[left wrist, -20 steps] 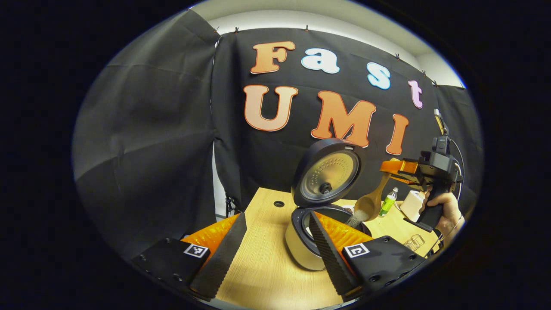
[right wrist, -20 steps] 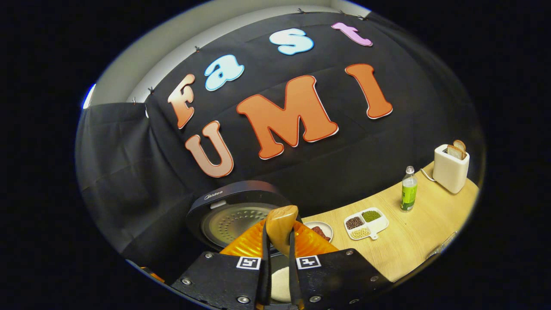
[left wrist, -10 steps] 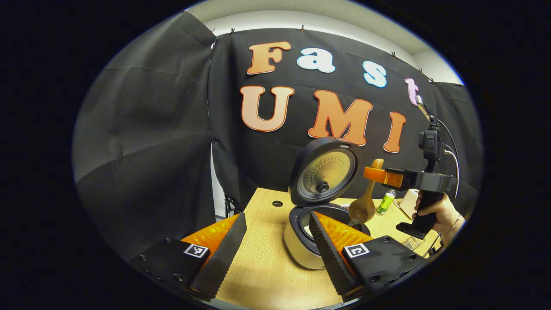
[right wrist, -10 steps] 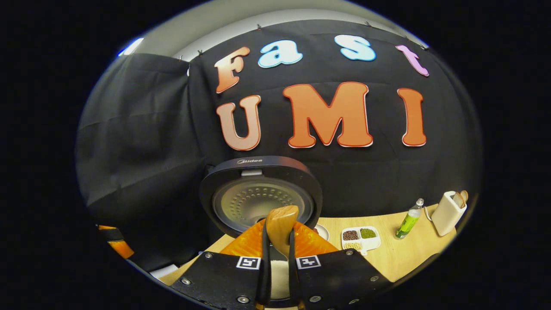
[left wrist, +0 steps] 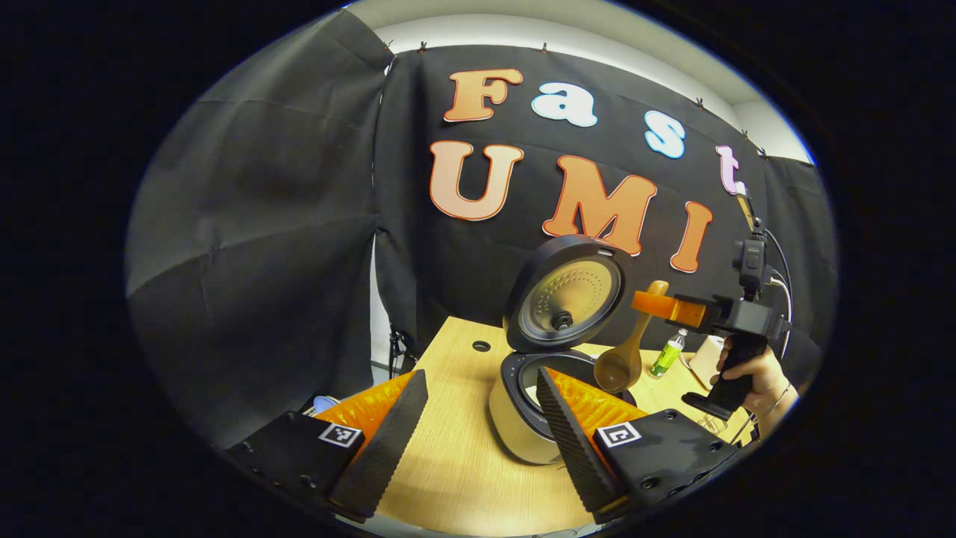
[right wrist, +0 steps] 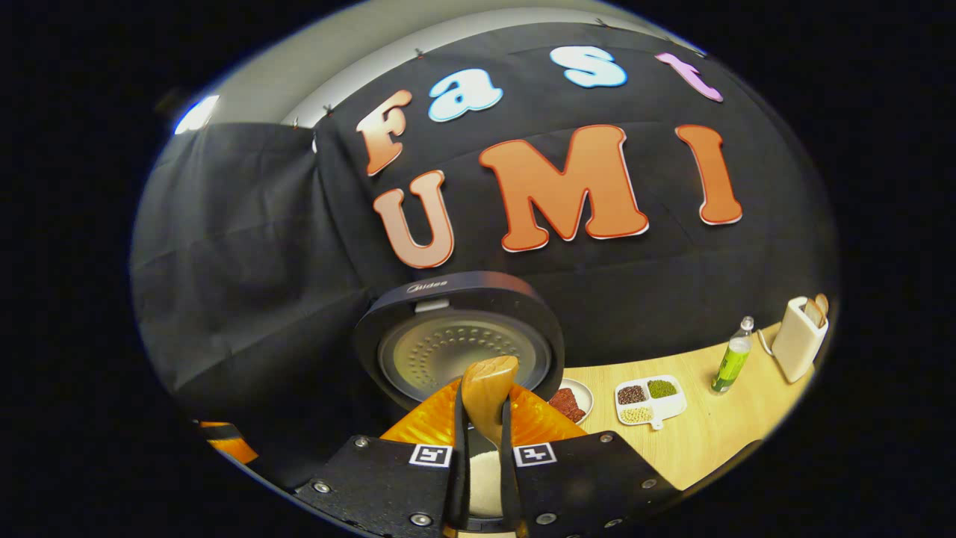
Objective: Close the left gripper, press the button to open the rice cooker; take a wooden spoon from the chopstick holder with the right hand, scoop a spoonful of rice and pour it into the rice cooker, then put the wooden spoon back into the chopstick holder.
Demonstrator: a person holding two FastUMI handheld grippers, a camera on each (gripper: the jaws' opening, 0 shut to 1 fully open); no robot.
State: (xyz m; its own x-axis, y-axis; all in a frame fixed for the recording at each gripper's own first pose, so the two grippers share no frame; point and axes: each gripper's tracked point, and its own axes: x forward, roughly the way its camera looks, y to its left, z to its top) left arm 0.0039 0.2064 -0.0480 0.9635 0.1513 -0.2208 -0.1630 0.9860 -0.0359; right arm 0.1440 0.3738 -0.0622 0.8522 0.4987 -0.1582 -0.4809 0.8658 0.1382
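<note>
Some white rice [right wrist: 485, 478], apparently, inside open rice cooker [left wrist: 538, 388].

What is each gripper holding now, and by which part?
The right gripper holds the wooden spoon by its handle, near the upper end, bowl hanging down. The left gripper is open and holds nothing.

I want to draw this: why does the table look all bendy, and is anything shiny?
Left gripper view: the fisheye lens curves the table edge; the rice cooker lid glints. Right gripper view: the table bows too, and the wooden spoon handle shines.
</note>
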